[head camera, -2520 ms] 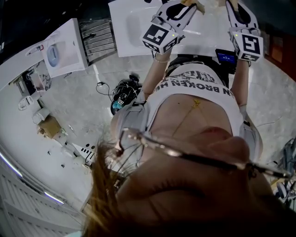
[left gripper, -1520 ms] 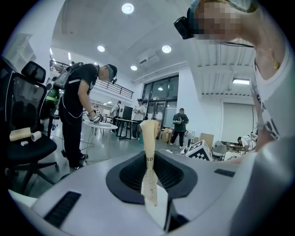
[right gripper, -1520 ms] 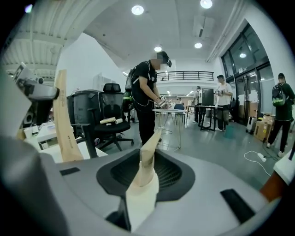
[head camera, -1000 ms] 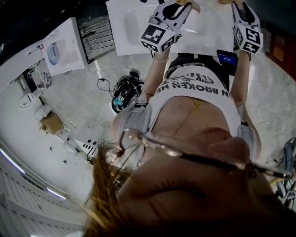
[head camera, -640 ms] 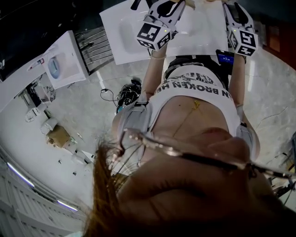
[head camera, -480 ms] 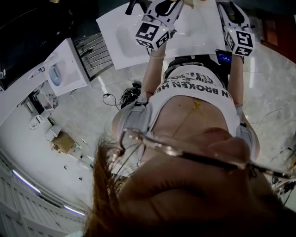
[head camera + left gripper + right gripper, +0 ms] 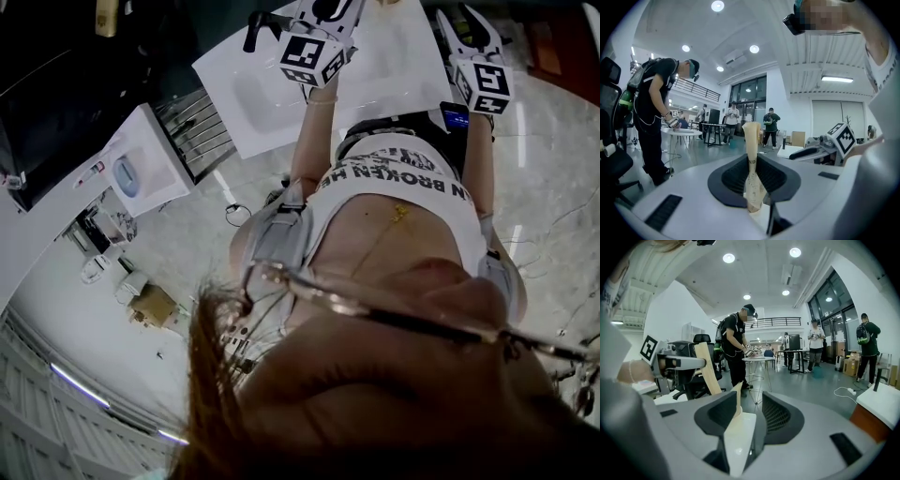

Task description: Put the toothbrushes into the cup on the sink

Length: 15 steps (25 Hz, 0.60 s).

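Both arms were stretched forward and up from the torso, nearly straight, each hand holding its gripper over the white sink counter (image 7: 267, 94) at the top of the head view. The left gripper (image 7: 323, 14) was over the counter's middle, with its marker cube (image 7: 307, 58) facing the camera. The right gripper (image 7: 464, 33) was near the counter's right edge, well apart from the left. The left fingertips ran off the top of that view, so the jaw state could not be read there.

In the left gripper view the jaws were closed on the left toothbrush (image 7: 751, 140). It was a cream stick standing upright between the ribbed pads, lettered "ND", with its top end well above the jaws. The right gripper lay off to the right at about the same height, cube uppermost.

In the right gripper view the jaws were clamped on the right toothbrush (image 7: 737, 401). It had a cream pointed tip over a wider white lower part and sat against the pad at that view's left. The left gripper showed at the left, its cream stick tilted.

Only the gripper views showed the room: a person in black (image 7: 736, 348) bent over a round table (image 7: 759, 360). Only the head view showed the counter and the pale stone floor (image 7: 544, 187).
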### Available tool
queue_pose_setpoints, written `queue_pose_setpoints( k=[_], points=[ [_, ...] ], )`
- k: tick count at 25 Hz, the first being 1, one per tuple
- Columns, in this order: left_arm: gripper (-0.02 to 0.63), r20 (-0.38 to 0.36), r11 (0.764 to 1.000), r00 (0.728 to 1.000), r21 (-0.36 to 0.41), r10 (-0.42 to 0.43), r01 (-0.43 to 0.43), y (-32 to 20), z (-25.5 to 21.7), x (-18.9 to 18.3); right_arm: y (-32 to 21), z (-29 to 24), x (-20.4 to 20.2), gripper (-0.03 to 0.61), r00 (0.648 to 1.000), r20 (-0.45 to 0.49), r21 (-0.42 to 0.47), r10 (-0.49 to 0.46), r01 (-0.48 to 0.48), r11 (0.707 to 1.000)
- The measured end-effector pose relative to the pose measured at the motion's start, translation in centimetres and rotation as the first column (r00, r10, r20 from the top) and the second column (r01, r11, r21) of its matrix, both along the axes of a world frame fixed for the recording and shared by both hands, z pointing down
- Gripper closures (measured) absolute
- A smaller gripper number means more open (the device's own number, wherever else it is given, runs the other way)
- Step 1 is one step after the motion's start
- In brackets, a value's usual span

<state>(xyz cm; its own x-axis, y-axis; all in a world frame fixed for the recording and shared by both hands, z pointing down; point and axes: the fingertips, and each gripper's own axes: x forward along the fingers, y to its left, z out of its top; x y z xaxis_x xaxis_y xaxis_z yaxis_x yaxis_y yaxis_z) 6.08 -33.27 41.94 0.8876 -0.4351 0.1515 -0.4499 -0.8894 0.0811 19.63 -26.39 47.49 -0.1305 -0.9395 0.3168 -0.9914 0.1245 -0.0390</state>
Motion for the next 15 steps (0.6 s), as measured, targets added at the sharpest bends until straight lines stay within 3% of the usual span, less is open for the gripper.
queue_pose_setpoints(
  k=[10,15],
  points=[
    [0.552,0.085,0.999,0.996,-0.034,0.034,-0.031,-2.2,7.1,2.7,0.4,1.4,0.9,0.414,0.999,0.024,-0.029,0.035,-0.034,0.999],
    [0.552,0.123,0.998,0.992,-0.07,0.011,-0.002,-3.0,11.0,3.7,0.0,1.3,1.1,0.414,0.999,0.028,-0.023,0.028,-0.027,0.999]
  ],
)
